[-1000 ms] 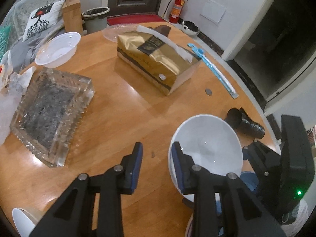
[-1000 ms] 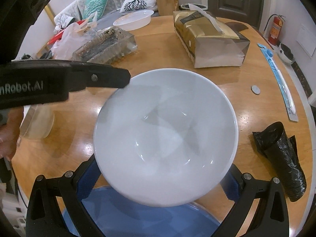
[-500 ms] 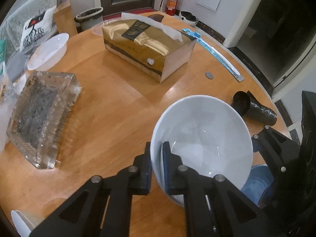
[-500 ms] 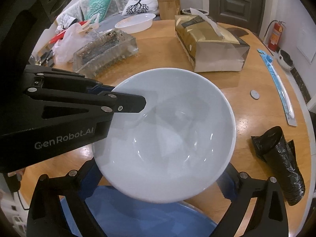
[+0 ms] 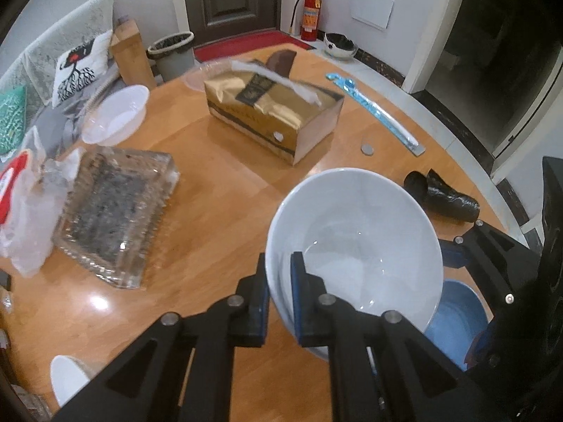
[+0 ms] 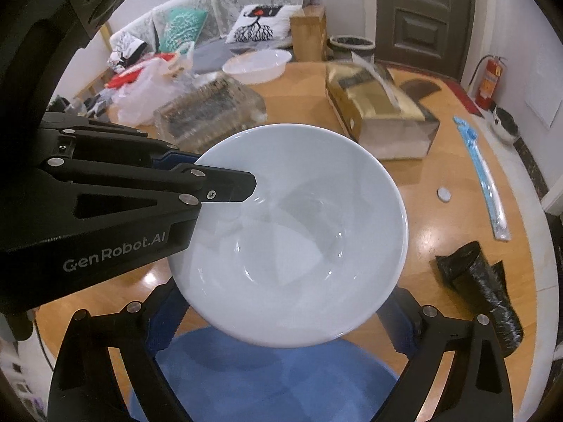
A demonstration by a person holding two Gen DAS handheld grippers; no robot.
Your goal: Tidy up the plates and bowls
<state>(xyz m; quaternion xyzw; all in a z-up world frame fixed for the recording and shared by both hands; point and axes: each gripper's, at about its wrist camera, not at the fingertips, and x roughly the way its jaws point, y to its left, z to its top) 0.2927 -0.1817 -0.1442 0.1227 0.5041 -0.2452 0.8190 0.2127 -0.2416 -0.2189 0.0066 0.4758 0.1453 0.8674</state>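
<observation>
A white bowl (image 5: pixel 355 242) is pinched at its near left rim by my left gripper (image 5: pixel 278 299), which holds it tilted above the round wooden table (image 5: pixel 225 183). It also shows in the right wrist view (image 6: pixel 292 235), with the left gripper's finger (image 6: pixel 225 186) over its rim. A blue bowl (image 6: pixel 267 376) lies under it between the fingers of my right gripper (image 6: pixel 281 316), which stands wide open around the blue bowl; it also shows in the left wrist view (image 5: pixel 457 320). A clear plastic bowl (image 5: pixel 116 116) sits at the far left.
A gold tissue box (image 5: pixel 274 112) stands in the middle of the table. A glass ashtray (image 5: pixel 112 211) lies to the left, plastic bags (image 5: pixel 28 204) beside it. A black rolled bag (image 5: pixel 443 197), a coin (image 5: pixel 366 149) and a blue packaged strip (image 5: pixel 376 112) lie to the right.
My left gripper closed on the white bowl's rim and has lifted it up off the blue bowl, tilting it. The right gripper stays open around the blue bowl.
</observation>
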